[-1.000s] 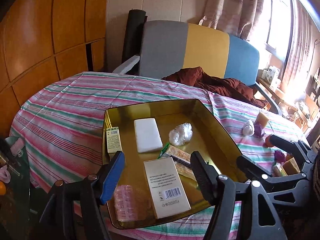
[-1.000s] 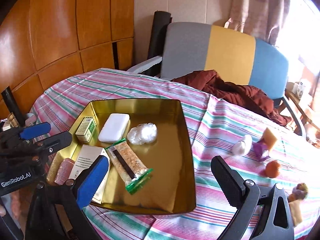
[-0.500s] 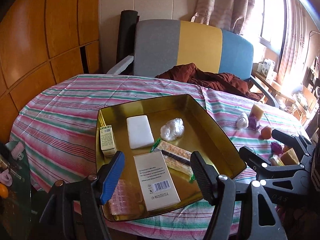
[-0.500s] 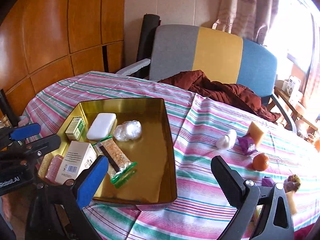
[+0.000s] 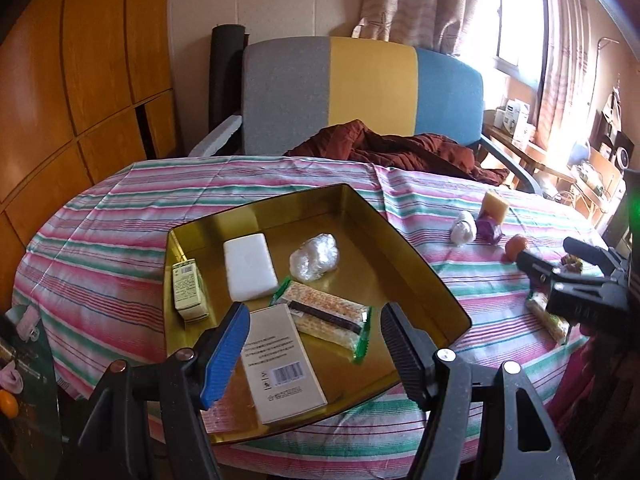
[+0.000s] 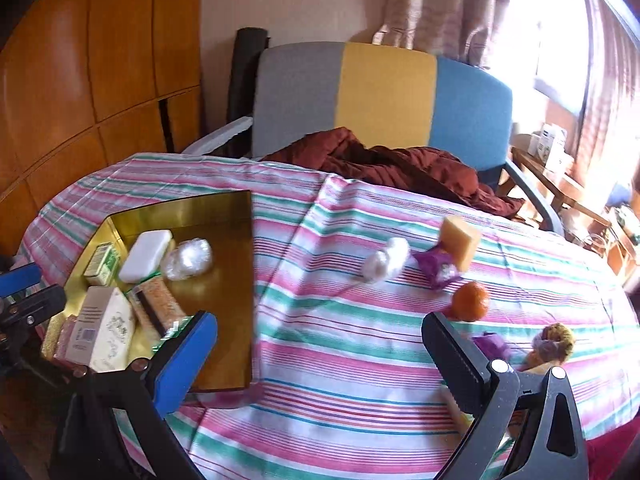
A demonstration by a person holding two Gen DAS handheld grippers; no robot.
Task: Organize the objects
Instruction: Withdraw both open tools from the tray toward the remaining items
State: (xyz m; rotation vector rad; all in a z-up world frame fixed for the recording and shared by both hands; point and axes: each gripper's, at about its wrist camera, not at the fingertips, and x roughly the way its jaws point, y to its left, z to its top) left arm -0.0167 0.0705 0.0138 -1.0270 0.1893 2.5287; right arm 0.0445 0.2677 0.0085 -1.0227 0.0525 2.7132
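Observation:
A gold tray (image 5: 404,240) (image 6: 240,248) on the striped tablecloth holds a white soap bar (image 5: 249,266), a small green carton (image 5: 188,290), a clear plastic ball (image 5: 314,258), a snack bar packet (image 5: 326,316) and a beige box (image 5: 280,364). My left gripper (image 5: 316,350) hovers open over the tray's near edge, empty. My right gripper (image 6: 320,360) stands open over bare cloth right of the tray, empty. Loose on the cloth lie a white wad (image 6: 386,264), a purple wrapper (image 6: 436,270), a yellow block (image 6: 460,242), an orange (image 6: 471,300) and wrapped sweets (image 6: 552,340).
A grey, yellow and blue chair (image 5: 360,92) with a dark red garment (image 5: 400,150) stands behind the table. Wooden panels (image 5: 80,80) line the left wall. A window with curtains is at the right. The table's near edge drops off below both grippers.
Both grippers have pulled back and shifted right. The tray now sits further left in the right wrist view, and the loose items on the cloth have come closer. Jaws unchanged.

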